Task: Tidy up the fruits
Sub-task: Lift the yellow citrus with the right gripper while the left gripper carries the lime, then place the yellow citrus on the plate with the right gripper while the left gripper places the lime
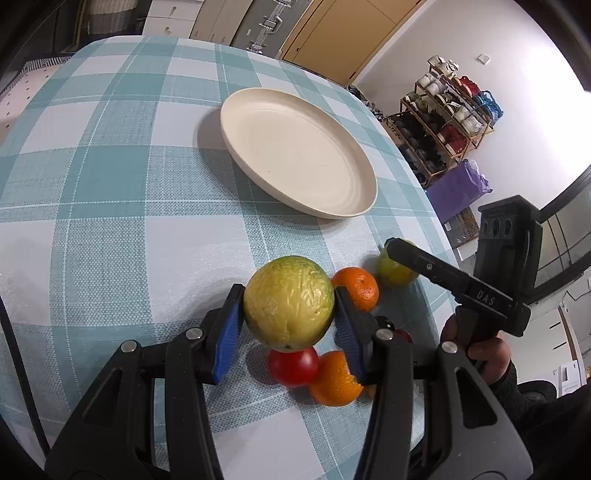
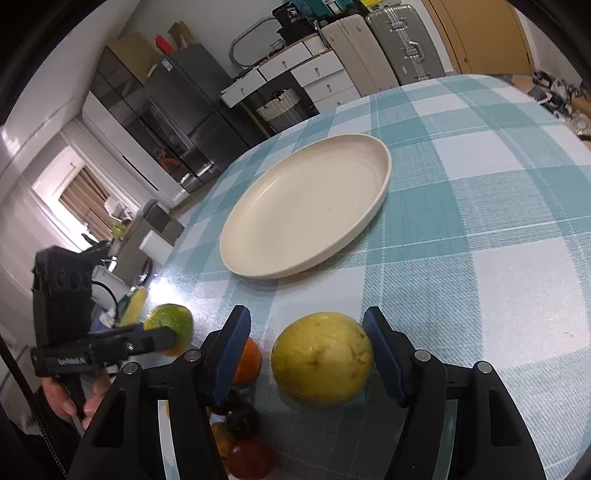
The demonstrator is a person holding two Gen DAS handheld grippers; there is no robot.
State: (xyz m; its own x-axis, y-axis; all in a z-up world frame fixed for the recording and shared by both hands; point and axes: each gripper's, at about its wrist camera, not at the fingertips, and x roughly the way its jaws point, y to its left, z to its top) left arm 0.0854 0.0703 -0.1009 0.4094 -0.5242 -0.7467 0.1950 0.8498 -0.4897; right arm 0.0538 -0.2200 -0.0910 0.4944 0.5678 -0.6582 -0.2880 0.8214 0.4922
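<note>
Round dimpled fruit [image 1: 289,302], blue ribbed pads [image 1: 229,330]

Table [image 1: 92,184] under a teal-and-white checked cloth; white wall [image 1: 517,92] behind a wooden rack [image 1: 447,110] stacked with shoes, purple bag [image 1: 458,184] just beside its foot; tan cabinet doors [image 1: 340,33] along the far side; two suitcases [image 2: 373,48] upright next to a white drawer unit [image 2: 295,74], wicker basket [image 2: 279,107] beneath it; dark fridge [image 2: 184,107] against the wall, cardboard boxes on top; window [image 2: 81,199] with brown blind, bright daylight there; glare on the cloth edge.
</note>
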